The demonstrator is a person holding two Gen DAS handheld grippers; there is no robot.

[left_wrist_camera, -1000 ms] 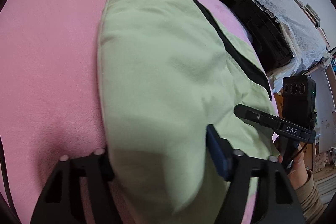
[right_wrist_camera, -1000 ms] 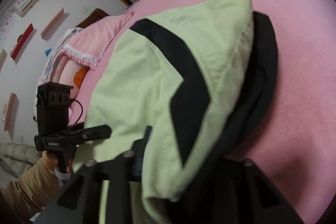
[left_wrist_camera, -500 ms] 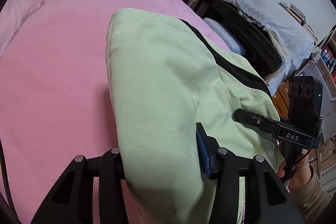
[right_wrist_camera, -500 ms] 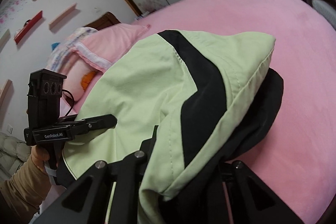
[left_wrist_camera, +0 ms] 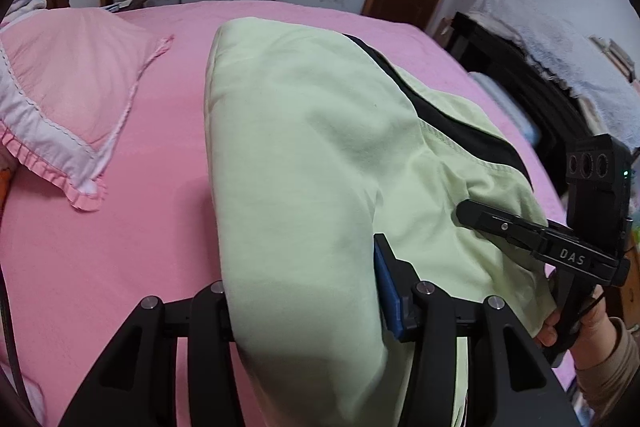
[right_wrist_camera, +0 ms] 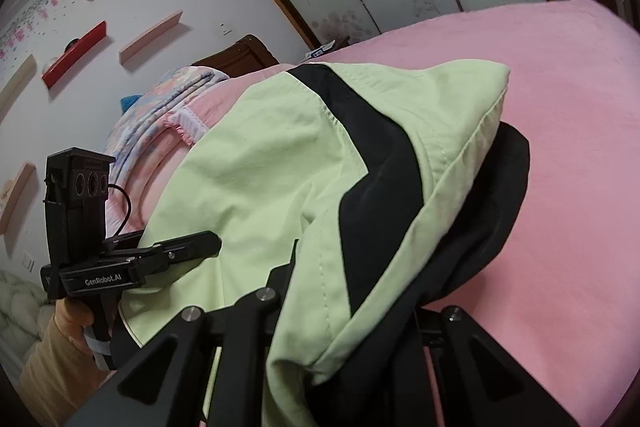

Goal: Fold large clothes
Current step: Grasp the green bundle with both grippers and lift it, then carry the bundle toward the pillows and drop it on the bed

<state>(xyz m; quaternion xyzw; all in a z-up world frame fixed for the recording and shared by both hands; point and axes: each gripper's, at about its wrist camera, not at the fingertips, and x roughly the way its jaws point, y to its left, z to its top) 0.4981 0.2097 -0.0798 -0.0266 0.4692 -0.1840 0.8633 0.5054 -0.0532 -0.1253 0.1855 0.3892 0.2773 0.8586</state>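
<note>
Both claws, left (left_wrist_camera: 304, 291) and right (right_wrist_camera: 352, 303), are gripping the garment (left_wrist_camera: 320, 147) doubled over the bed (left_wrist_camera: 120, 227) ahead, so seemingly one fold is done and laying flat is remaining.

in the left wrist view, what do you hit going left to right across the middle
pink pillow → bare pink bedsheet → green and black garment → right gripper

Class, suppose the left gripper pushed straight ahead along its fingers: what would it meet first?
The left gripper already grips the pale green garment with black panels; more of that cloth lies directly ahead, probably before the pink bedsheet.
</note>
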